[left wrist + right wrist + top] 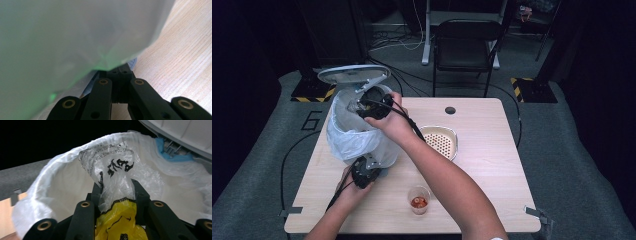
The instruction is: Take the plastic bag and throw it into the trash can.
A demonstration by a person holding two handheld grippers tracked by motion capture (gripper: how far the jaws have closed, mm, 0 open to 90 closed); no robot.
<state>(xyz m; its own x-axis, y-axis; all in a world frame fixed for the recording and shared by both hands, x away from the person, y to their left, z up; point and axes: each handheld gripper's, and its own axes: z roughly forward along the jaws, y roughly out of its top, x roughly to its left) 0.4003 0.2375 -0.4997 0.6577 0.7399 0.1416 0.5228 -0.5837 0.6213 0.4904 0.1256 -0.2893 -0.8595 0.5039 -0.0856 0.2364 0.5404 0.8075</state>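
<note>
High view: right hand (393,122) over bin (357,135), fingers pinching wrapper (115,182); left fingers clenched at liner (62,37).

The lined bin (357,135) stands at the table's (492,165) far left corner. Its mouth is overhung from behind by the raised lid (353,75) and is occupied by the right gripper (371,106). To the bin's right, passage is narrowed by the strainer bowl (441,141); nearer, a small cup (419,200) stands. Beyond the bowl, bare tabletop is left.
</note>
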